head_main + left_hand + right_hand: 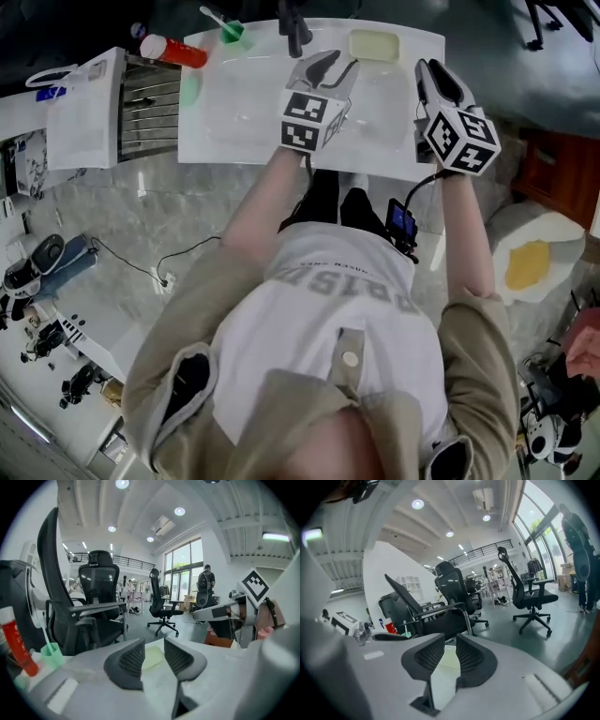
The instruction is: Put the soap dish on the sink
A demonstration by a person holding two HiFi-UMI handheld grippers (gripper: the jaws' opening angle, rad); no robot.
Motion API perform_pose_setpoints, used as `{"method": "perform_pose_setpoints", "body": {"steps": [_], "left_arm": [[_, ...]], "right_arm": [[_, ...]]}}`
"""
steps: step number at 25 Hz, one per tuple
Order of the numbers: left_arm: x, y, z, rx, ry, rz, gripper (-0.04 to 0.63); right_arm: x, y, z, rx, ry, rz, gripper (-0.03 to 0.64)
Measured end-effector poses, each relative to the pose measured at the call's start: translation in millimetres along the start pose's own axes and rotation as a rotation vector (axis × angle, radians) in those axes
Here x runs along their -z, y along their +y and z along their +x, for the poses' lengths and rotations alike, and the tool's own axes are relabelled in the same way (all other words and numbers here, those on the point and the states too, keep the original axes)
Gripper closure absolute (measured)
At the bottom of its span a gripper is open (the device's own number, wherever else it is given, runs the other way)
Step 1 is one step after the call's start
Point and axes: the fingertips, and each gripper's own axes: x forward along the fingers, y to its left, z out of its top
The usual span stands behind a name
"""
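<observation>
Soap dish [374, 44] lies flat on the sink's [208, 150] far rim, free of both grippers, so the placing looks done. Left gripper [336, 64] and right gripper [437, 73] hover above the sink, jaws partly spread, holding nothing.

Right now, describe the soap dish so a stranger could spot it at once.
Find the white sink at the top of the head view. On its far rim, right of the black faucet, lies the soap dish: a flat, pale yellow-green rectangle, unlike the red bottle and green cup at the left.
</observation>
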Motion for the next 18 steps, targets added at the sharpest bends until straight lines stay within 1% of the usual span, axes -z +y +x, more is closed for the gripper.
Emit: {"method": "perform_pose_setpoints", "body": {"steps": [2, 4, 8, 9, 13, 15, 18], "left_arm": [[-10, -8, -18, -0.021, -0.033, 0.025, 0.484], [-23, -18, -37, -0.034, -0.077, 0.044, 0.493], [-47, -35, -84, -0.081, -0.165, 0.067, 0.576], [-52, -37, -96, -0.095, -0.187, 0.066, 0.588], [-68, -43, -141, -0.153, -0.267, 0.057, 0.588], [-73, -41, -159, -0.183, -0.299, 0.062, 0.588], [-82, -39, -181, -0.219, -0.334, 0.091, 0.588]], "right_arm": [[-9, 11, -20, -0.012, -0.031, -0.066, 0.554], [-19, 21, -39, -0.024, -0.066, -0.108, 0.594], [-40, 45, -79, -0.062, -0.136, -0.146, 0.612], [-44, 50, -88, -0.068, -0.156, -0.149, 0.612], [-58, 70, -126, -0.063, -0.244, -0.162, 0.612], [-64, 79, -141, -0.041, -0.286, -0.177, 0.612], [-71, 90, -161, 0.005, -0.346, -0.202, 0.612]]}}
